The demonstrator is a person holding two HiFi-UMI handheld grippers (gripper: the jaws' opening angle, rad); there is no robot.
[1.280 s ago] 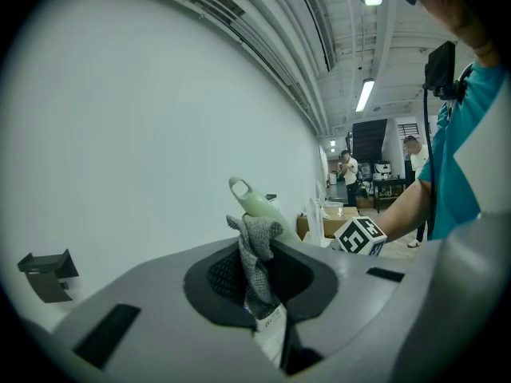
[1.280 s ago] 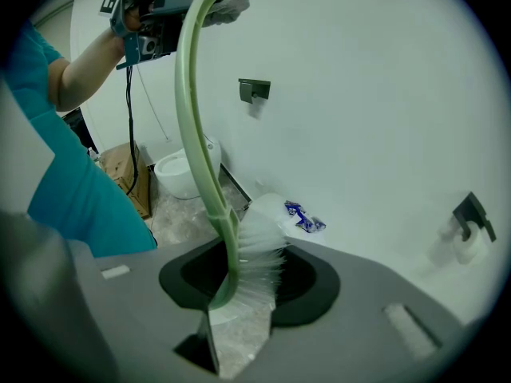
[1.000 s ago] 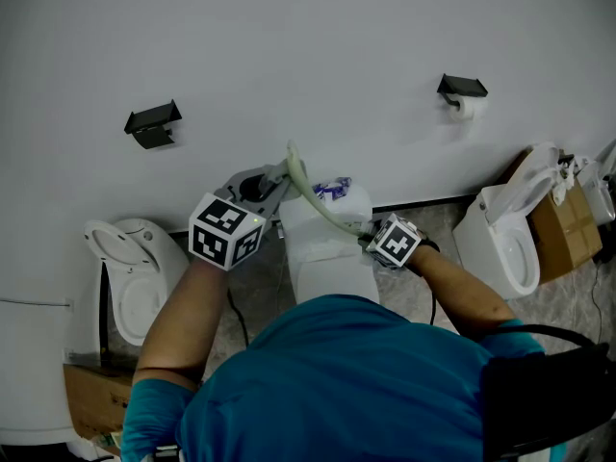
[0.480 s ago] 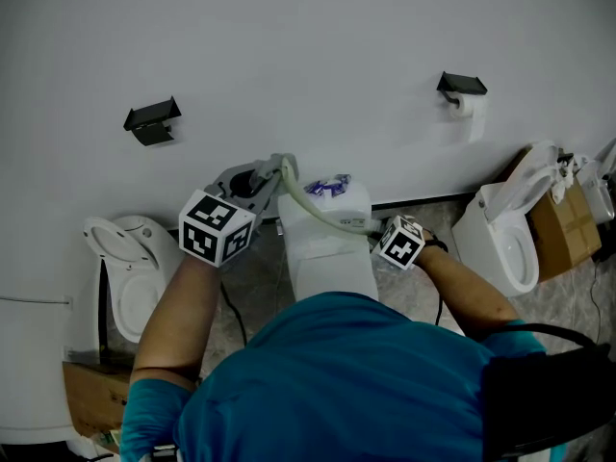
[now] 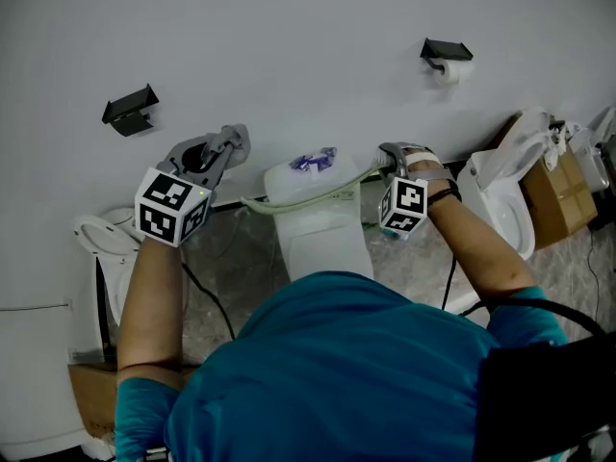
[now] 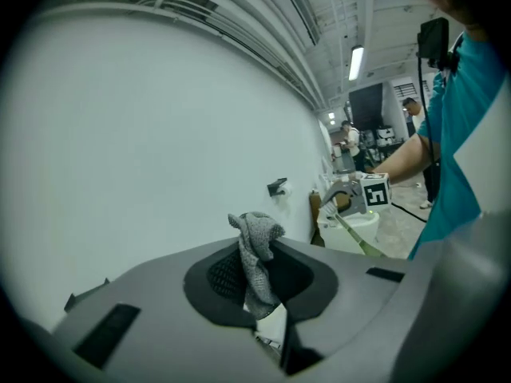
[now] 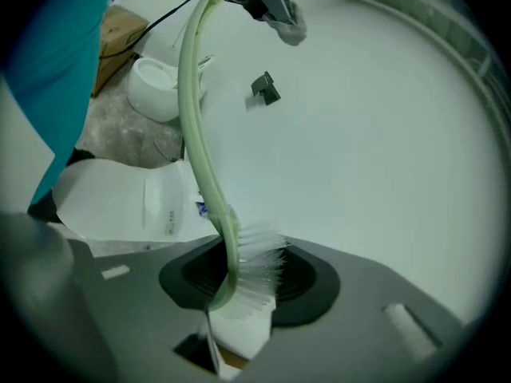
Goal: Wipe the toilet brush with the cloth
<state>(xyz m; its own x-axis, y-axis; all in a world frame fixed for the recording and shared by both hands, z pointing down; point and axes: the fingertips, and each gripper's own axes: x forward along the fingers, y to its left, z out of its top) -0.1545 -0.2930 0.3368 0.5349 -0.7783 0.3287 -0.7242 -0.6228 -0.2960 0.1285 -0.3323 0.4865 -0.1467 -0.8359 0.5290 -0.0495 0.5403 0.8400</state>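
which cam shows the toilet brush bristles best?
Right gripper view: the bristles sit close up in the right gripper. Head view shows only the toilet brush handle; left gripper view shows it far off, small.

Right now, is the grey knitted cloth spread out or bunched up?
Bunched: the grey knitted cloth stands as a crumpled wad, pinched in the left gripper.

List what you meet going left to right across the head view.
Black wall bracket → left tongs → middle toilet tank → right tongs → toilet paper roll → right-hand toilet → cardboard box.
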